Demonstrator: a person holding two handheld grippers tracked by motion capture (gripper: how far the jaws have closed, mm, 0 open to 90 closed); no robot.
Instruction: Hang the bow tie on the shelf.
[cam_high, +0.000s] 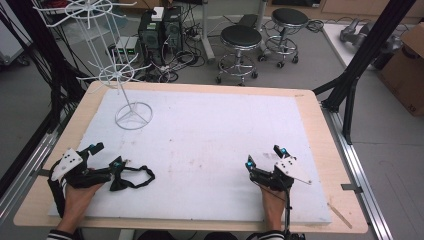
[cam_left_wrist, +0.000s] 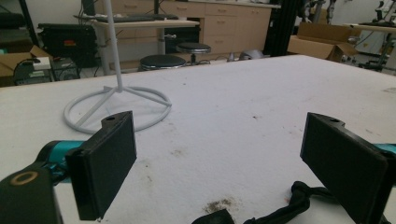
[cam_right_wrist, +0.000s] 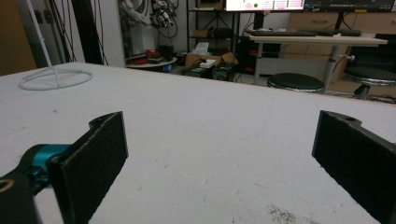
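Left gripper (cam_high: 106, 155) sits low at the near-left of the white foam board (cam_high: 210, 130), held in the person's left hand (cam_high: 80, 192); jaws stand wide apart, nothing between them. Just beside its right jaw lies a black bow tie (cam_high: 120, 180) with its strap (cam_high: 142, 176) looped out to the right, flat on the board. In the high view the knot looks to touch the jaw tip, though the contact is too small to be sure of. The left gripper view shows the same gripper (cam_left_wrist: 215, 158) with both black pads spread wide over bare board, and the bow tie (cam_left_wrist: 280, 210) lying low in the frame, near the right-hand pad, not clamped. Right gripper (cam_high: 264, 156) rests at the near-right of the board in the right hand (cam_high: 272, 200), well apart from the tie; jaws spread wide and empty. Its own view (cam_right_wrist: 219, 154) confirms this: two pads far apart, only speckled white surface between. White wire display stand (cam_high: 112, 65) stands upright at the far-left of the board, ring base (cam_high: 133, 116) resting flat on the surface, well apart from both grippers; the base also shows beyond the left jaw (cam_left_wrist: 116, 105) and at the far left of the right gripper view (cam_right_wrist: 55, 78). Wooden table (cam_high: 320, 130) edges frame the board. Black stools (cam_high: 241, 40) stand on the floor beyond.
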